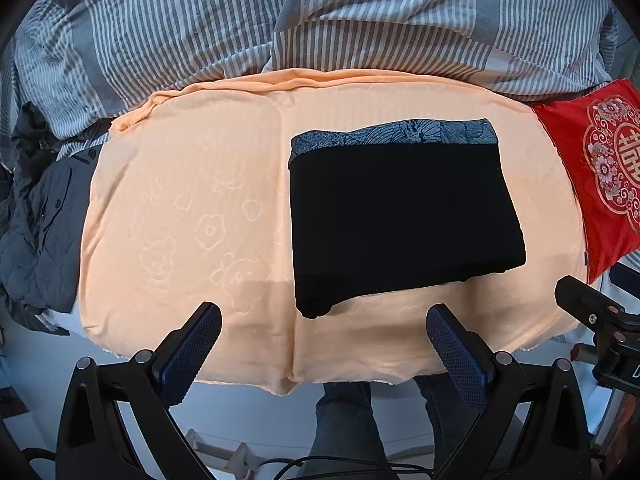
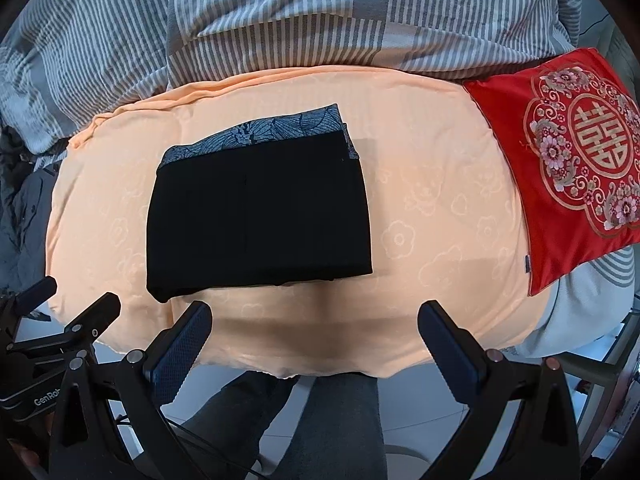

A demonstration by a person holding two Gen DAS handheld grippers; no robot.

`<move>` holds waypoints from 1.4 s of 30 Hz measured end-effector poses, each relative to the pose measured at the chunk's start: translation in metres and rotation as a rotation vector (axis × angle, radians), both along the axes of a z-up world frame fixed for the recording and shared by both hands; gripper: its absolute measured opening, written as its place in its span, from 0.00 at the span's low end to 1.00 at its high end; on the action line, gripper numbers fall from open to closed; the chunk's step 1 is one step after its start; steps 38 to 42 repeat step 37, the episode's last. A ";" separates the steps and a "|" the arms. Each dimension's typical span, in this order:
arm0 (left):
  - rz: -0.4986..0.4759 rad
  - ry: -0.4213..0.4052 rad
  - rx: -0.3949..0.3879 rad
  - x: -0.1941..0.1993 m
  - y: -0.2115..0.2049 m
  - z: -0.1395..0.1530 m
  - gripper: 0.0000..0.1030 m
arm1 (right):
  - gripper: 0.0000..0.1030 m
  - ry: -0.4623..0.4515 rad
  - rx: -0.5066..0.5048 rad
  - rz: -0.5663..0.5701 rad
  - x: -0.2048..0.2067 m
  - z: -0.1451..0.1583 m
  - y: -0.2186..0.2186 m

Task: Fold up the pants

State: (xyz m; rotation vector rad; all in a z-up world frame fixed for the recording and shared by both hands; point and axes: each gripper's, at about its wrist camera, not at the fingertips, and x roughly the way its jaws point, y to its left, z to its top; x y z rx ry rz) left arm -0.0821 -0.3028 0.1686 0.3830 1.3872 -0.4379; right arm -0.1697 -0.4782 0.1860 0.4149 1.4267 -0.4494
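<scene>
A folded black fabric rectangle, the pants [image 1: 404, 220], lies flat on a peach blanket [image 1: 192, 208] spread over a bed, with a blue-grey patterned cloth [image 1: 396, 133] showing along its far edge. Both handheld tools hover over the bed's near edge, touching nothing. The left gripper [image 1: 324, 342] has its fingers spread wide and empty; the right gripper [image 2: 316, 340] is likewise spread and empty. The pants lie just ahead of both, long axis running left to right, ahead-right of the left tool and ahead-left of the right. Neither looks clearly nearer. A red embroidered cushion [image 2: 560, 168] sits far right. The fold appears finished.
</scene>
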 end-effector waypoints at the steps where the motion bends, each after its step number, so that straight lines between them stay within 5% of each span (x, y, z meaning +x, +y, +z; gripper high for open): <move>1: -0.002 -0.002 0.001 0.000 -0.001 0.001 1.00 | 1.00 0.000 0.001 0.001 0.000 0.000 0.000; 42: -0.002 0.002 0.030 -0.012 -0.018 -0.005 1.00 | 1.00 0.043 0.008 0.099 0.013 -0.015 -0.004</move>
